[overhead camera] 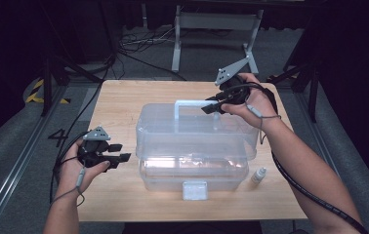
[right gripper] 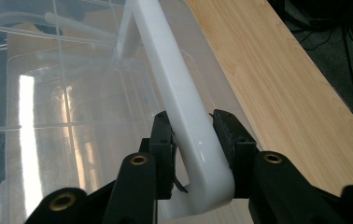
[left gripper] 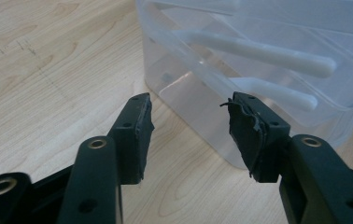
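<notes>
Clear lidded box at mid-table, white handle raised above lid, white latch at near face, small bottle just right of box. Right gripper over far right of box, jaws straddling handle near its corner, pads close against both sides but firm clamping impossible to tell. Left gripper near left wall of box, low over table, jaws apart with nothing between, worn pad on one jaw.
</notes>
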`<action>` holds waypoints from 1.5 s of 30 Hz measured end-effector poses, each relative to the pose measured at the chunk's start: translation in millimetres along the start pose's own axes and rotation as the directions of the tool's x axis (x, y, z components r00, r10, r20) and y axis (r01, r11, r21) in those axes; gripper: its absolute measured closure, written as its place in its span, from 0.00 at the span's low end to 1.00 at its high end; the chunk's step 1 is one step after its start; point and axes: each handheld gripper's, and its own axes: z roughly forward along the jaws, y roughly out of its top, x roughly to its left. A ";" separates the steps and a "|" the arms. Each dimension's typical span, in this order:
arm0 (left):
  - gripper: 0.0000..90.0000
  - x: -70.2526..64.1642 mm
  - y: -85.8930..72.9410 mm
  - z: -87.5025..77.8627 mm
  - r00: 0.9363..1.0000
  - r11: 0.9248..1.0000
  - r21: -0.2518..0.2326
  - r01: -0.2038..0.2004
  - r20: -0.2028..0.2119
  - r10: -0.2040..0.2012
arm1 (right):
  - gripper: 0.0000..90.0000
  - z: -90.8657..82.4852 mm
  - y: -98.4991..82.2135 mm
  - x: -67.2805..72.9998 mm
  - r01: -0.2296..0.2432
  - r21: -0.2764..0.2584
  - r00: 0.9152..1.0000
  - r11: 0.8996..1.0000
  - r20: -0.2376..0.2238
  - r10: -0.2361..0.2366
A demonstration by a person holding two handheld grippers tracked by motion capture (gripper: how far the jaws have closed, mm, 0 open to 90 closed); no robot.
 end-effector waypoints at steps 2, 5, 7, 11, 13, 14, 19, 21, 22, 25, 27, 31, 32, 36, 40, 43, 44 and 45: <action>0.56 -1.4 0.9 -1.1 1.000 1.000 -0.004 -0.005 0.004 0.005 | 0.78 0.2 1.0 -2.6 -0.006 0.000 1.000 1.000 0.002 0.006; 0.58 -3.8 2.2 -2.4 1.000 1.000 -0.010 -0.007 0.012 0.007 | 0.78 0.7 2.1 -8.0 -0.005 -0.003 1.000 1.000 0.001 0.005; 0.59 -5.5 2.9 -3.4 1.000 1.000 -0.016 -0.001 0.024 0.002 | 0.78 1.0 2.6 -10.0 -0.009 -0.003 1.000 1.000 0.003 0.009; 0.64 -7.8 4.7 -6.8 0.999 1.000 -0.030 -0.004 0.038 0.006 | 0.78 1.7 3.8 -13.8 -0.021 -0.004 1.000 1.000 0.004 0.021; 0.69 -9.3 5.8 -9.3 0.999 0.999 -0.046 -0.005 0.050 0.008 | 0.78 2.1 4.4 -15.6 -0.022 -0.002 1.000 1.000 0.006 0.022; 0.72 -9.3 5.8 -9.3 0.999 0.999 -0.046 -0.005 0.050 0.008 | 0.78 2.1 4.4 -15.6 -0.022 -0.002 1.000 1.000 0.006 0.022; 0.89 -20.3 12.0 -14.4 0.992 0.995 -0.092 -0.024 0.124 0.036 | 0.77 3.0 5.3 -19.2 -0.032 -0.006 0.999 0.999 0.010 0.032; 0.96 -25.0 14.1 -14.4 0.986 0.994 -0.104 -0.028 0.158 0.044 | 0.77 3.1 5.4 -19.8 -0.036 -0.008 0.999 0.999 0.010 0.036; 0.99 -28.2 15.5 -14.4 0.985 0.993 -0.115 -0.033 0.162 0.051 | 0.77 3.1 5.5 -20.1 -0.038 -0.008 0.999 0.999 0.010 0.038; 1.00 -36.5 19.4 -11.9 0.978 0.985 -0.171 -0.016 0.205 0.051 | 0.77 3.3 5.6 -20.5 -0.038 -0.008 0.999 0.999 0.012 0.038; 1.00 -43.0 22.2 -9.2 0.974 0.984 -0.177 -0.025 0.217 0.064 | 0.77 3.2 5.6 -20.7 -0.038 -0.007 0.999 0.999 0.012 0.038; 1.00 -48.9 24.4 -5.5 0.972 0.984 -0.176 -0.036 0.223 0.075 | 0.77 3.3 5.4 -20.8 -0.041 -0.011 0.999 0.999 0.010 0.041; 1.00 -50.5 25.0 -4.0 0.972 0.983 -0.178 -0.039 0.220 0.078 | 0.77 3.3 5.2 -20.8 -0.038 -0.011 0.999 0.999 0.011 0.039; 1.00 -53.9 26.4 3.5 0.974 0.981 -0.190 -0.039 0.212 0.080 | 0.77 3.3 5.1 -20.3 -0.039 -0.011 0.999 0.999 0.013 0.039; 1.00 -54.7 26.6 6.0 0.978 0.980 -0.196 -0.030 0.198 0.069 | 0.77 3.1 4.6 -20.0 -0.039 -0.013 0.999 0.999 0.013 0.039; 1.00 -54.7 26.7 4.9 0.978 0.976 -0.217 -0.019 0.200 0.064 | 0.77 3.2 4.2 -19.1 -0.037 -0.016 0.999 0.999 0.015 0.037; 1.00 -54.7 26.7 4.2 0.978 0.975 -0.222 -0.015 0.202 0.061 | 0.77 3.1 4.1 -18.7 -0.038 -0.017 0.999 0.999 0.016 0.039; 1.00 -54.5 26.7 4.0 0.979 0.974 -0.225 -0.019 0.196 0.064 | 0.77 3.1 4.0 -18.4 -0.039 -0.017 0.999 0.999 0.017 0.039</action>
